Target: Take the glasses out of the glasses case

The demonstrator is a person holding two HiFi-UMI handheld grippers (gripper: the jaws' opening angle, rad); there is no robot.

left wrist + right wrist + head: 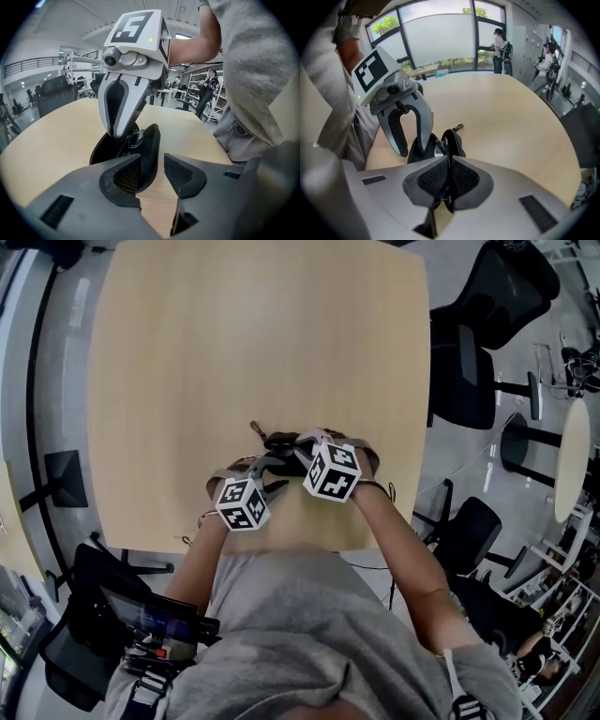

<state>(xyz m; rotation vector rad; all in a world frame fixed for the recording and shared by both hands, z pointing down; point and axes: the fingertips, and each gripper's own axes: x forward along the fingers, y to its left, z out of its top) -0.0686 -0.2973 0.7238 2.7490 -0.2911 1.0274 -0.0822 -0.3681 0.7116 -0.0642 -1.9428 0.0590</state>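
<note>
Steadying first: close the left gripper's (152, 160) released fingers onto the raised flap of the black soft-shell glasses case (152, 143) standing between them on the pale wooden worktop (47, 145). Then, with the right gripper's (449, 169) fingers clenched on the thin dark-framed glasses (135, 138) inside the case, draw up slowly.

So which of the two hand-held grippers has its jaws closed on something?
The right hand-held gripper: its jaws pinch a thin black part of the glasses. The left hand-held gripper is open, its jaws apart by the case.
</note>
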